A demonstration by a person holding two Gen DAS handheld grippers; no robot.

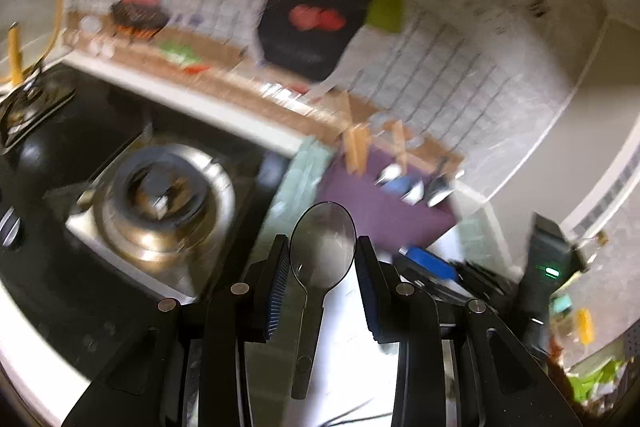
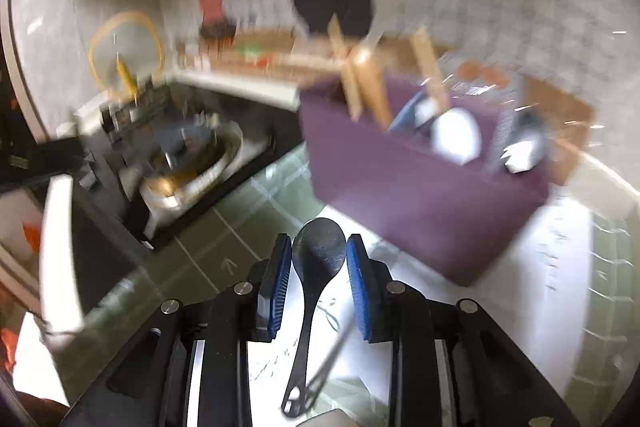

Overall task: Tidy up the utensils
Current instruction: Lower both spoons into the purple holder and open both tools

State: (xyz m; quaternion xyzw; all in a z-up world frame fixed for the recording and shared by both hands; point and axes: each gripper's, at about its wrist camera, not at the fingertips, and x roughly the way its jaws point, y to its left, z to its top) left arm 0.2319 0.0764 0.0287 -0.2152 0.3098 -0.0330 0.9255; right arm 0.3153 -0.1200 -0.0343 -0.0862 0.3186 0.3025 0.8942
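In the left wrist view my left gripper [image 1: 322, 247] is shut on a clear plastic spoon [image 1: 322, 239], bowl between the blue pads, handle pointing back toward the camera. In the right wrist view my right gripper [image 2: 319, 251] is shut on a black spoon [image 2: 319, 247] the same way. A purple utensil box [image 2: 416, 171] stands ahead of the right gripper, holding wooden utensils [image 2: 368, 83], a white spoon [image 2: 456, 135] and other utensils. The box also shows in the left wrist view [image 1: 376, 199], farther off. Both views are motion-blurred.
A gas stove with a steel burner ring [image 1: 160, 195] lies to the left on the black cooktop. A glass lid with a yellow rim [image 1: 32, 23] leans at the far left. The right gripper's body [image 1: 548, 267] shows at the right. A tiled wall with stickers is behind.
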